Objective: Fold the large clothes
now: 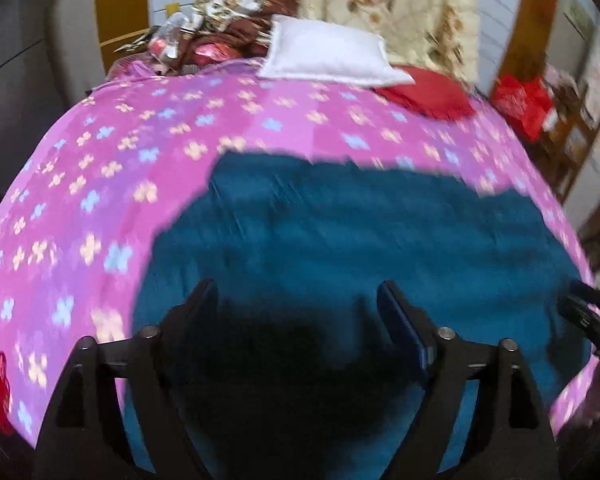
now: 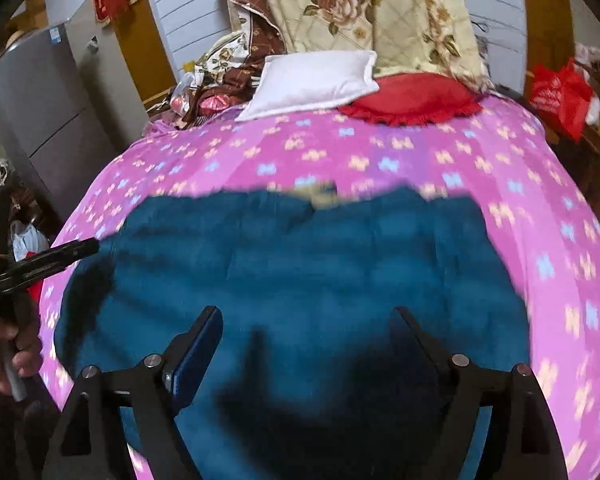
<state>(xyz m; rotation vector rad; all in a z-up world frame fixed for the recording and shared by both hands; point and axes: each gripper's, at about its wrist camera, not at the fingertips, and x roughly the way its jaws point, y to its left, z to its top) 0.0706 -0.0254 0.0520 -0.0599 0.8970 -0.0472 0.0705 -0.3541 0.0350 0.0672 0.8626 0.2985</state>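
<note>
Teal garment (image 1: 340, 232) lies flat across the bed (image 1: 100, 184), long axis side to side, directly below both grippers, left (image 1: 296, 292) and right (image 2: 306, 320), fingers apart and empty.

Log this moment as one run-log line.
teal garment: flat on pink bedsheet | left gripper: open, empty | right gripper: open, empty

Your right gripper (image 2: 306, 320) hangs with jaws spread wide above the teal garment (image 2: 300, 252) lying on the pink flowered bedspread (image 2: 380, 152).
</note>
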